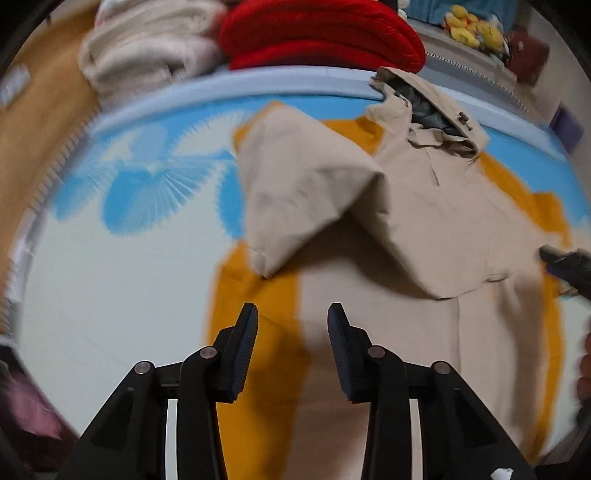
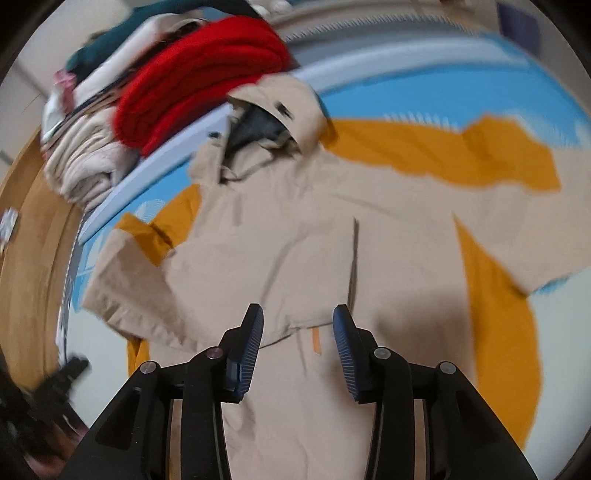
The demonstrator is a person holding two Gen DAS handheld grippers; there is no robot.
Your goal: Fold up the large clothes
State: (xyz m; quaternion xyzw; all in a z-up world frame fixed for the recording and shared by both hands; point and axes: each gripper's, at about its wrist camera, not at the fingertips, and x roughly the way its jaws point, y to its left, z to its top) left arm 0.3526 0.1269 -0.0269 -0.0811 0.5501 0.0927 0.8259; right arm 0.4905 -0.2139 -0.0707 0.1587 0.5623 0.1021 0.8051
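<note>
Left gripper [image 1: 291, 321] and right gripper [image 2: 298, 323] hover above the beige jacket [image 2: 295, 240], jaws apart

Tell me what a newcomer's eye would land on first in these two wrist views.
A beige and mustard hooded jacket lies spread across the blue and white mat, one sleeve folded over its body. Behind its hood sits a bright red folded garment beside a cream pile. The left gripper and right gripper are over the jacket, both open and empty.
</note>
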